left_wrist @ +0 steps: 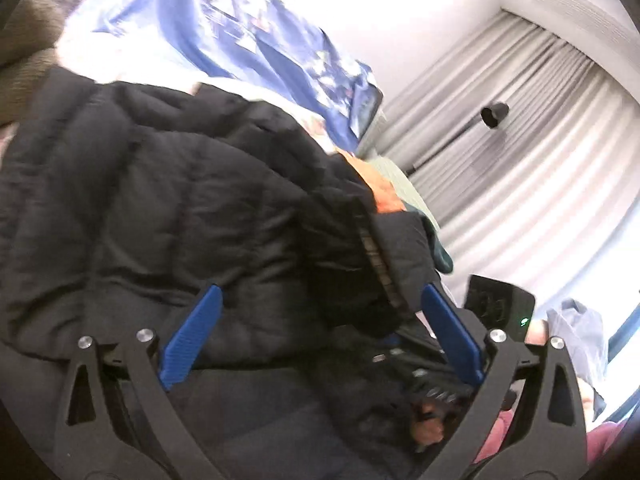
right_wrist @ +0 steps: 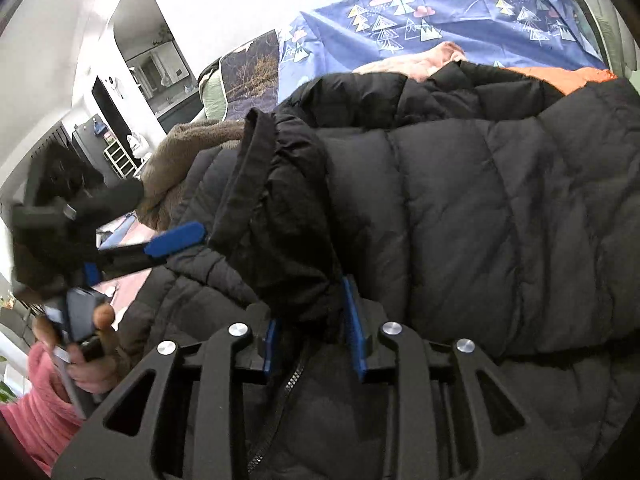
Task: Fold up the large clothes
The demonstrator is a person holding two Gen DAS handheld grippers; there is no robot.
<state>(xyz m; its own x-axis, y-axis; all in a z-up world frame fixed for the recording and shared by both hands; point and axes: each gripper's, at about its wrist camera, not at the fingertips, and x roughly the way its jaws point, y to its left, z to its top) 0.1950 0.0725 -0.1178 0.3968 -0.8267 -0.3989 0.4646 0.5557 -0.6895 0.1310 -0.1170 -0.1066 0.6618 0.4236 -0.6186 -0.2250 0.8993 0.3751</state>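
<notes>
The black quilted jacket [right_wrist: 460, 216] lies spread over the bed, covering most of what both your cameras see, with its zipper [right_wrist: 280, 400] running down toward you under the right tool. A bunched fold of it, a sleeve or collar, rises in front of your right gripper [right_wrist: 312, 320] and hangs down between the blue pads [right_wrist: 354, 320]. The jaws stand narrow around that fold; whether the pads press on it I cannot tell, since the cloth hides the contact.

Your left gripper [left_wrist: 320, 320] is spread wide, its pads [left_wrist: 192, 332] well apart over the jacket. A cuff end with a ribbed strip [left_wrist: 376, 256] lies between them, nearer the right-hand pad; neither pad clearly closes on it.

An orange cloth [right_wrist: 576, 76] peeks out from behind the jacket, and a brown fleece [right_wrist: 184, 148] sits just beside its left edge in the right view. Under all of this is a blue sheet [right_wrist: 460, 20] printed with trees. Grey curtains [left_wrist: 520, 140] hang beyond the bed. Your pink sleeve [right_wrist: 36, 400] shows at the lower left in the right view.
</notes>
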